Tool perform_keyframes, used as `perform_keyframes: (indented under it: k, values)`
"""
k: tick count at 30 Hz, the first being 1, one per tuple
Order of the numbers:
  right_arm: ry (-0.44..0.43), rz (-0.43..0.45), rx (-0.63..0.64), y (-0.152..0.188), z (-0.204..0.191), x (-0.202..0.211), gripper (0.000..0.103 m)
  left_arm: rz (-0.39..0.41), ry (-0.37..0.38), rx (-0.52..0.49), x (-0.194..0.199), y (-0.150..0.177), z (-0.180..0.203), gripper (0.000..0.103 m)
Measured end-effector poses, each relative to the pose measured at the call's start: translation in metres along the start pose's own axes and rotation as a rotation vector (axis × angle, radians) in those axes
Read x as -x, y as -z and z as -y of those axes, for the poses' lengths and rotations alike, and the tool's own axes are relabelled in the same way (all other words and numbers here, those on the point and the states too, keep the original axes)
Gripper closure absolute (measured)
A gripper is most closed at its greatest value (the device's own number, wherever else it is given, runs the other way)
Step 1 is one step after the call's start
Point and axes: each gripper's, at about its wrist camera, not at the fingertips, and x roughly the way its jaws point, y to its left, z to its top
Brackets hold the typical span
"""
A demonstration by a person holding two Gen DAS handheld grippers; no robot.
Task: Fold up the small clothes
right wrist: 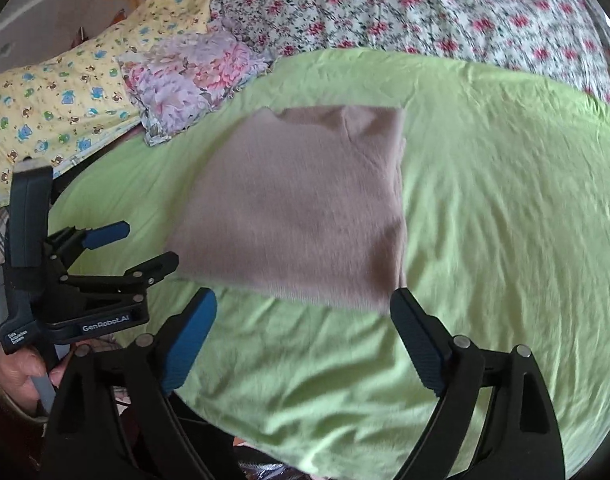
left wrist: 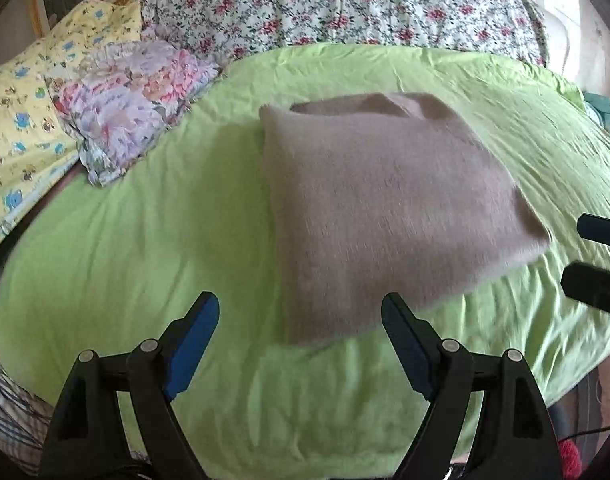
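Observation:
A beige knitted garment (left wrist: 385, 208) lies folded into a rough rectangle on the green bedsheet (left wrist: 153, 248); in the right wrist view the same garment (right wrist: 305, 208) shows its neckline at the far edge. My left gripper (left wrist: 301, 312) hangs open just short of the garment's near edge, nothing between its fingers. My right gripper (right wrist: 305, 308) is open too, above the near right corner of the garment, holding nothing. The left gripper (right wrist: 149, 246) also appears at the left of the right wrist view, held by a hand (right wrist: 21, 376). The right gripper's fingers (left wrist: 597, 284) show at the right edge of the left wrist view.
A folded floral cloth (left wrist: 133, 104) lies at the far left on the sheet, beside a yellow blanket with cartoon prints (left wrist: 21, 120). A flowered quilt (left wrist: 345, 4) is bunched along the far side. The sheet's near edge (right wrist: 305, 456) drops off below the grippers.

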Motion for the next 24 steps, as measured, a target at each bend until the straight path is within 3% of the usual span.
perform_keyframes:
  k: [14, 24]
  values:
    - [0.008, -0.084, 0.004, -0.023, 0.006, -0.024, 0.010, -0.047, -0.003, 0.000, -0.016, -0.014, 0.002, 0.019]
    - [-0.008, -0.099, 0.003, -0.036, 0.007, -0.029, 0.010, -0.024, 0.002, 0.020, -0.014, -0.029, 0.000, 0.019]
